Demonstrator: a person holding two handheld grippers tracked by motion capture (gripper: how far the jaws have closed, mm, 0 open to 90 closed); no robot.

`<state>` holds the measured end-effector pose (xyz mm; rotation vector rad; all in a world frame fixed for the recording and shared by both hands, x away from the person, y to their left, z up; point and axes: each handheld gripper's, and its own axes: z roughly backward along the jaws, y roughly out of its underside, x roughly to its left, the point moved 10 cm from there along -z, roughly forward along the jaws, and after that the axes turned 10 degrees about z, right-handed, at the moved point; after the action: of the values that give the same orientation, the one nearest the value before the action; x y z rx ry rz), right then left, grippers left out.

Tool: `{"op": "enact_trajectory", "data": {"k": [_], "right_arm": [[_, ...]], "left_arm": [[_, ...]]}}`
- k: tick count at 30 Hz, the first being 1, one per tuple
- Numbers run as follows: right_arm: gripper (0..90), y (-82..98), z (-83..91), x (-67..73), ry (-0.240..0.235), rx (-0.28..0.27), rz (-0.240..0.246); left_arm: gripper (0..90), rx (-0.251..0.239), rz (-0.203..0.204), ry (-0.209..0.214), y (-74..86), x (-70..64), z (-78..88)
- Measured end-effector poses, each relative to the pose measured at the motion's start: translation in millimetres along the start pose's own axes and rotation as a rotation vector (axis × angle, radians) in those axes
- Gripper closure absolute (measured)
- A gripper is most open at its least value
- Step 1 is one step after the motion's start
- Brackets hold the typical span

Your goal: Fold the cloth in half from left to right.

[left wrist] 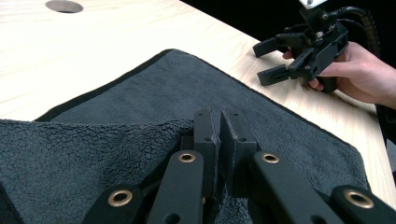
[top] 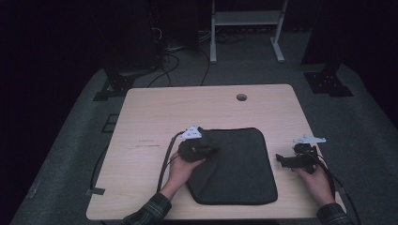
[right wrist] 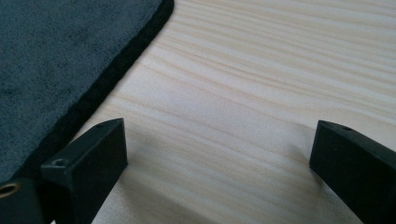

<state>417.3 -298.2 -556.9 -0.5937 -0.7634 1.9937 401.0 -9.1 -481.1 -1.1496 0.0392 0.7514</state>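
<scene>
Two grippers are in play: my left gripper (left wrist: pixel 219 128) has its jaws pinched on the folded-over left edge of the dark cloth (top: pixel 239 164), which lies mid-bench. It looks soft, light and limp, best taken by an edge or corner. My right gripper (top: pixel 287 161) waits, jaws wide, over bare bench (top: pixel 150 108) right of the cloth; nothing blocks the fold.
</scene>
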Motion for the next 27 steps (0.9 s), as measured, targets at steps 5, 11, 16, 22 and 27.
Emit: {"op": "enact_trajectory", "data": {"k": [5,11,16,22,27], "right_arm": [[3.1,0.1,0.1,0.0,0.000,0.000,0.001],[3.1,0.0,0.0,0.0,0.000,0.000,0.001],[3.1,0.1,0.0,0.0,0.000,0.000,0.001],[3.1,0.3,0.2,0.1,-0.001,0.001,0.002],[3.1,0.3,0.3,0.1,-0.001,0.001,0.002]], "left_arm": [[84.9,-0.003,-0.001,0.013,-4.1,-3.8,-8.7],[85.0,-0.002,0.004,0.031,-8.4,-8.3,-22.6],[85.1,-0.003,0.009,0.052,-11.2,-13.9,-35.5],[85.3,0.012,0.014,0.072,-12.8,-19.0,-55.1],[85.3,0.017,0.019,0.089,-15.5,-24.7,-67.7]]}}
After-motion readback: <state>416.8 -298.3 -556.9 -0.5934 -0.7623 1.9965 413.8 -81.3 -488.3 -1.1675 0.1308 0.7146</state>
